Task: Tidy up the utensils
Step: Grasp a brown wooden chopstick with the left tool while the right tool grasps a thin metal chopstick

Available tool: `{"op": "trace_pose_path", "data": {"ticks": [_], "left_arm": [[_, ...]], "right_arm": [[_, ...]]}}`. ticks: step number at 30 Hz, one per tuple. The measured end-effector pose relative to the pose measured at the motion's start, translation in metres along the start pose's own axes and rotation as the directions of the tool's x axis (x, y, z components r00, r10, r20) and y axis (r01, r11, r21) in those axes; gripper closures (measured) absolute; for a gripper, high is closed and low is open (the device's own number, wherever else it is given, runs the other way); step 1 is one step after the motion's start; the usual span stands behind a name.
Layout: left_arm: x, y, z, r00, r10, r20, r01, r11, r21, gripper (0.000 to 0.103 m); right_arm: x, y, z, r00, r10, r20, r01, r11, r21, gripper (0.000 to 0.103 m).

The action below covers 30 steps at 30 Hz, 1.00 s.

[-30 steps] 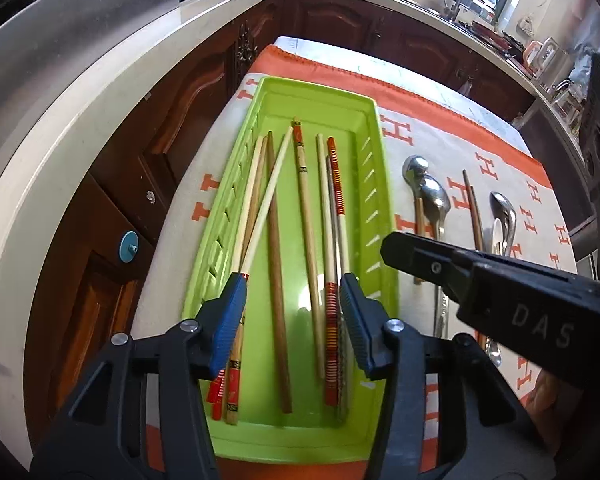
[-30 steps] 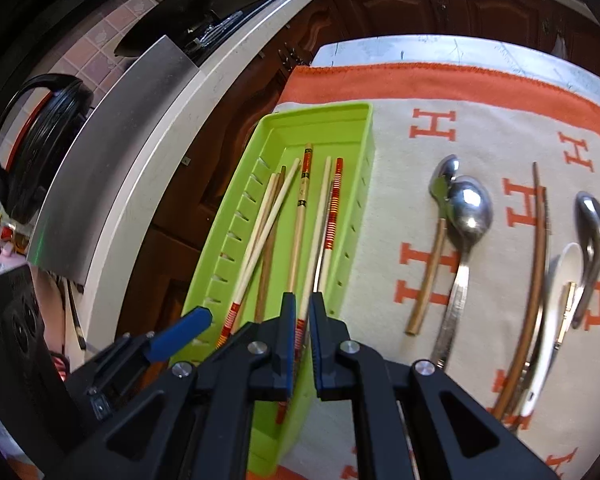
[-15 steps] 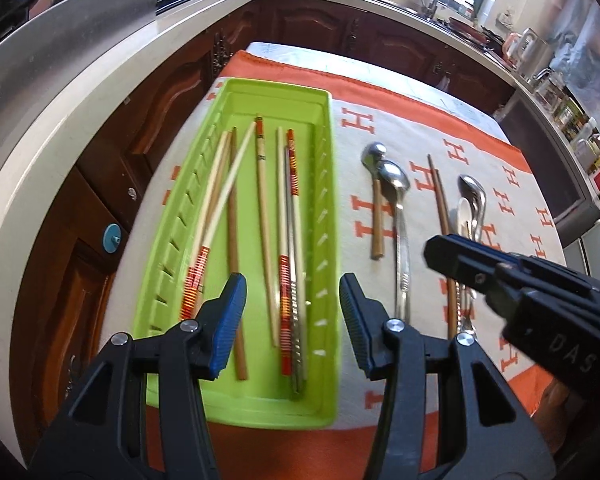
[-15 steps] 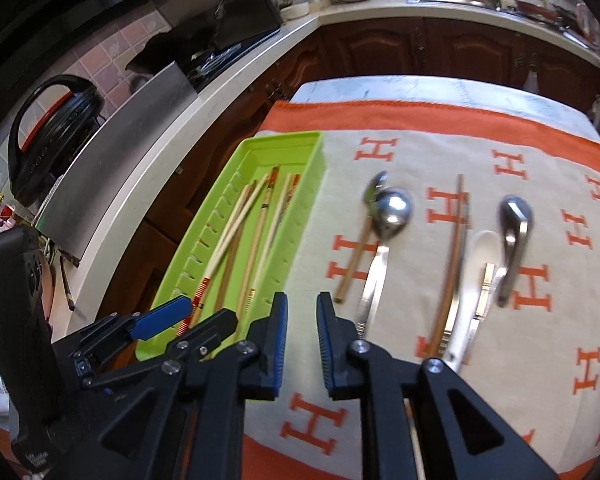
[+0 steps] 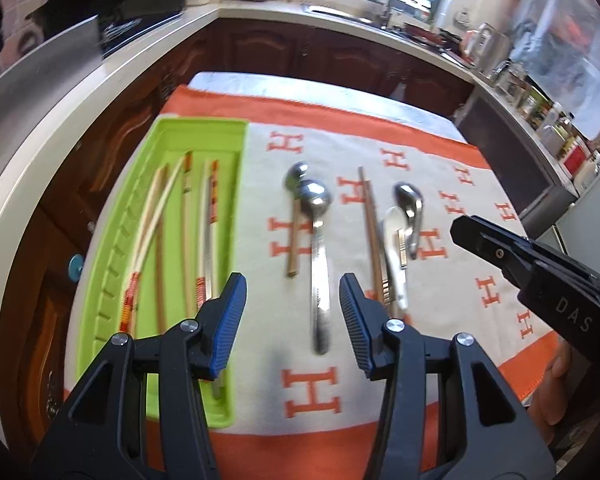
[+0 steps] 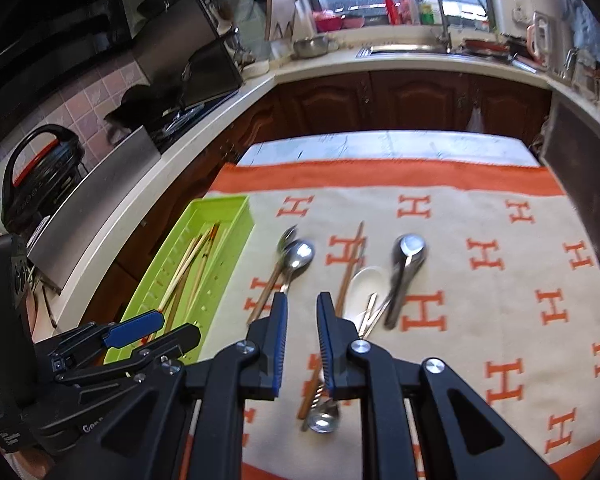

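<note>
Left gripper (image 5: 292, 320) (fingers parted) above cloth (image 5: 460, 280), beside tray (image 5: 100, 280).

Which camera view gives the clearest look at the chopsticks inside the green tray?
The left wrist view: it looks down into the green tray, so the chopsticks lie separately visible. In the right wrist view the chopsticks appear smaller, foreshortened and partly hidden by the left gripper.

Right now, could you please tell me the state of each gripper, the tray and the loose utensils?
left gripper: open, empty.
right gripper: slightly open, empty.
green tray: holds several chopsticks.
long steel spoon: loose on the cloth, bowl facing away.
wooden-handled spoon: on the cloth beside it.
brown chopstick: still outside the tray.
</note>
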<state>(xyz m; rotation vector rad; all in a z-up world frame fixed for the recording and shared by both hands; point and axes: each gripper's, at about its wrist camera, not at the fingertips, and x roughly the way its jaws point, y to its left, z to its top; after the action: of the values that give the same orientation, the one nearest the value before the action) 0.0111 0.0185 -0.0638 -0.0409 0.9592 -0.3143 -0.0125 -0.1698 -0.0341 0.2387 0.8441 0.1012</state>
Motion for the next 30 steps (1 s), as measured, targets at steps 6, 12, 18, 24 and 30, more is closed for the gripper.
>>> {"op": "trace_pose_path", "data": {"ticks": [6,12,18,24,30], "left_arm": [[0.008,-0.032,0.016,1.000,-0.017,-0.002,0.017,0.998,0.061,0.058],[0.039,-0.050,0.031,0.999,-0.015,-0.051,0.019,0.996,0.085,0.058],[0.086,-0.048,0.036,0.990,-0.047,-0.136,0.055,0.997,0.060,0.058],[0.121,-0.058,0.024,0.975,-0.045,-0.217,0.069,0.992,0.101,0.069],[0.138,-0.071,0.017,0.964,-0.033,-0.265,0.074,0.987,0.145,0.072]], "right_arm": [[-0.009,-0.020,0.004,0.999,-0.018,0.041,0.017,1.000,0.017,0.088],[-0.005,-0.044,0.003,0.999,-0.033,0.035,0.031,0.998,0.052,0.088],[0.010,-0.066,-0.003,0.999,-0.034,-0.005,0.035,0.995,0.093,0.088],[0.023,-0.080,-0.008,0.999,-0.024,-0.033,0.027,0.992,0.119,0.088],[0.031,-0.087,-0.010,0.999,-0.014,-0.050,0.020,0.991,0.129,0.088]]}}
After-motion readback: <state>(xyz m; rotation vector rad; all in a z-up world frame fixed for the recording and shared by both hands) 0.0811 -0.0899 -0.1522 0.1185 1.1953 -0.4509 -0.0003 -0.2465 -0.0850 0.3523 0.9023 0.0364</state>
